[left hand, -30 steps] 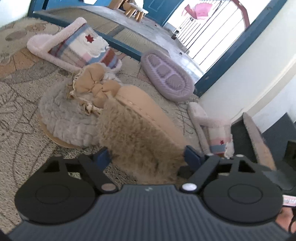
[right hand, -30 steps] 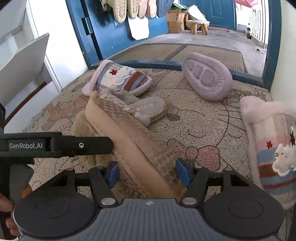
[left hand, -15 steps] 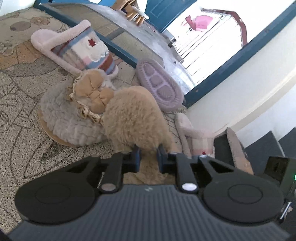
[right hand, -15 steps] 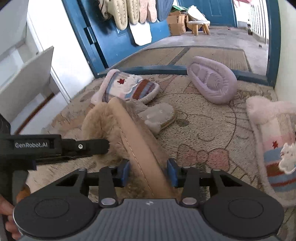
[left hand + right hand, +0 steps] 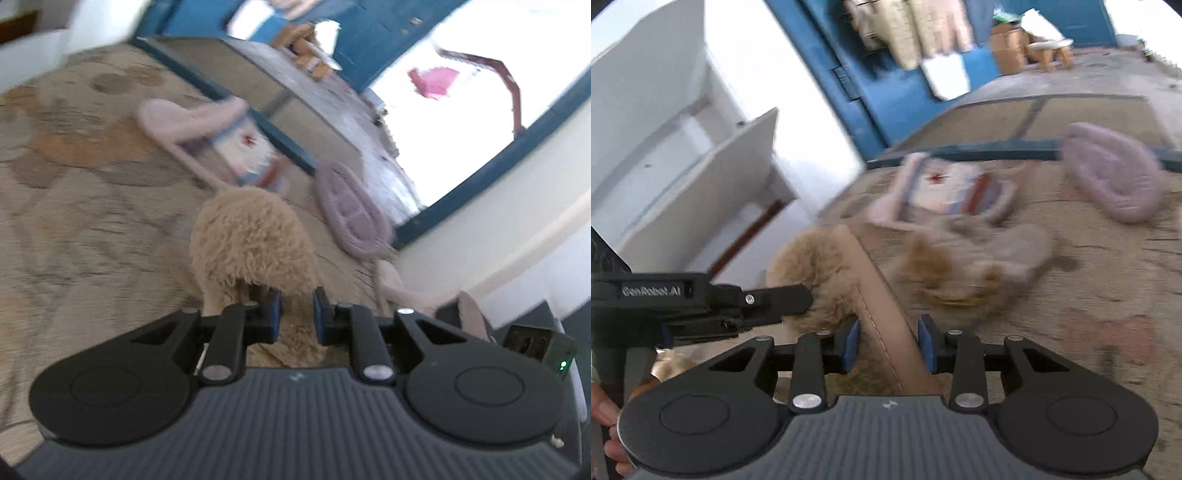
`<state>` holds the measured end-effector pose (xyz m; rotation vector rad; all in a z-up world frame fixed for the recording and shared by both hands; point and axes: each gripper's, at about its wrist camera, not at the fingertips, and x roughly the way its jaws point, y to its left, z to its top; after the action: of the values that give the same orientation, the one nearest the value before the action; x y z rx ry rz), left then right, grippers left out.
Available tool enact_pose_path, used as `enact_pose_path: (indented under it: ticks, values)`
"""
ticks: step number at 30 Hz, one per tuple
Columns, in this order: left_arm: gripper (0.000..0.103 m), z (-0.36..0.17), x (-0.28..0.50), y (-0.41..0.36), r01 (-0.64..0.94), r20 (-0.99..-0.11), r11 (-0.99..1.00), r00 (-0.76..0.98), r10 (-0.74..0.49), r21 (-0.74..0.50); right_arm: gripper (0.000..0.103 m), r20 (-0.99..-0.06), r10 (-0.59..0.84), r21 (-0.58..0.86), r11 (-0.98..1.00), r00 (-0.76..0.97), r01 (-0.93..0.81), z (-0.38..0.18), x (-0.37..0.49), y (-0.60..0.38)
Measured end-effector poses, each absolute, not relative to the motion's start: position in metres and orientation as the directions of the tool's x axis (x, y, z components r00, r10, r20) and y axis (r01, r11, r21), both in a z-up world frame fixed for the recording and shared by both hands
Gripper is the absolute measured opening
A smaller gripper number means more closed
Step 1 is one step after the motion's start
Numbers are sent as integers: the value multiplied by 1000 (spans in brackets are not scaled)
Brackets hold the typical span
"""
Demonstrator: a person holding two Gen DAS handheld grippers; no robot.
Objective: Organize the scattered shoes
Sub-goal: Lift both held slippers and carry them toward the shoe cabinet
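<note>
A tan furry slipper (image 5: 251,251) hangs above the mat, held by both grippers. My left gripper (image 5: 297,317) is shut on a pinch of its fur at the near end. In the right wrist view the slipper stands on edge, sole (image 5: 875,288) facing right. My right gripper (image 5: 889,345) has that sole edge between its blue pads; its jaws are still closing and press on it. The left gripper's fingers (image 5: 768,299) reach into the fur from the left. A grey slipper with a tan bow (image 5: 990,258) lies just behind on the mat.
On the patterned mat (image 5: 74,229) lie a pink striped slipper (image 5: 236,147), an upturned purple slipper (image 5: 351,210) near the blue door frame, and another pink slipper (image 5: 399,291) by the right wall. White shelving (image 5: 701,158) stands at the left. A hand (image 5: 605,410) grips the left tool.
Both grippers closed on the tan slipper and raised it off the grey slipper and the mat. The slipper turned onto its edge; both views now sweep with blur.
</note>
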<state>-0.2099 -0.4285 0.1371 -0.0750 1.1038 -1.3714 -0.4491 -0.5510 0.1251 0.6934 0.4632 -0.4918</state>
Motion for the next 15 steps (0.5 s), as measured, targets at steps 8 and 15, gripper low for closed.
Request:
enact_pose_path:
  ticks: [8,15]
  values:
    - [26,128,-166,-397,731,-696,479,8,-718,-486,37,-569,-86,534,717,818,447,104,-363,-539]
    - [81,99,-140,-395,732,-743,548,86,-663,-404,52,-631,-166,402,766,758,502,102,-342,-528]
